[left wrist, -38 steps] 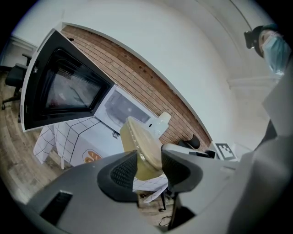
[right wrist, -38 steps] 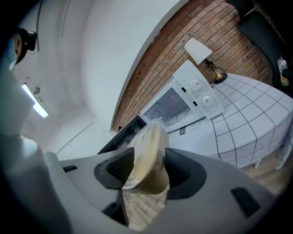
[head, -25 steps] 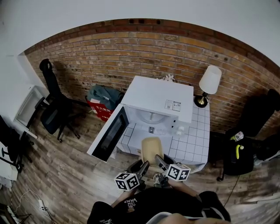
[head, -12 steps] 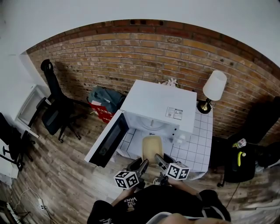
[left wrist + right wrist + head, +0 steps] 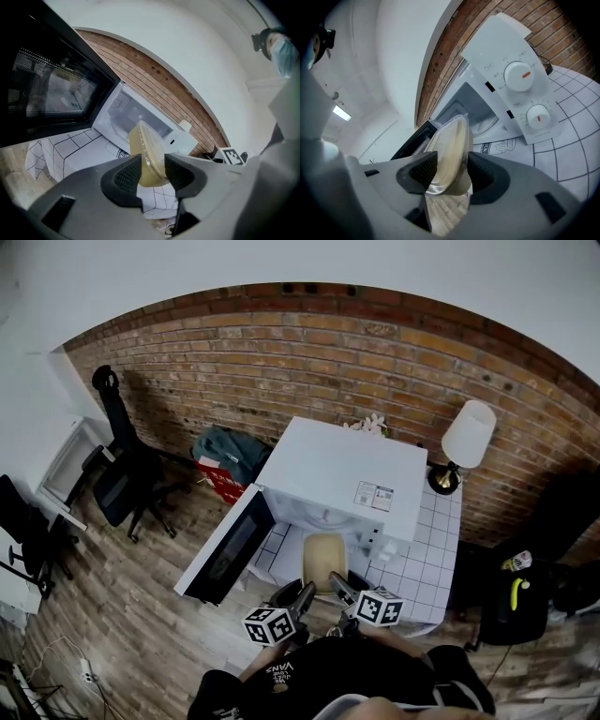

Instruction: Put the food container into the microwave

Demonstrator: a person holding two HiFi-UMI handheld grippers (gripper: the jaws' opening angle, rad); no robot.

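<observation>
A beige lidded food container [image 5: 324,557] hangs in the air just in front of the white microwave [image 5: 342,470], level with its open cavity [image 5: 326,514]. The microwave's door [image 5: 225,545] swings out to the left. My left gripper [image 5: 306,592] is shut on the container's left side and my right gripper [image 5: 337,585] on its right side. In the left gripper view the container [image 5: 146,157] stands on edge between the pads [image 5: 126,177], with the cavity [image 5: 129,110] beyond. The right gripper view shows the container [image 5: 450,157] pinched likewise, beside the panel with two knobs [image 5: 525,98].
The microwave stands on a white table with a grid cloth [image 5: 422,563], with a white-shaded lamp [image 5: 469,437] at its back right. A black office chair [image 5: 117,474] and a bag [image 5: 223,457] stand to the left by the brick wall. Dark gear [image 5: 511,592] sits on the right.
Both grippers have carried the container forward, closer to the microwave's opening. Their hold on it looks the same, and the door stays open.
</observation>
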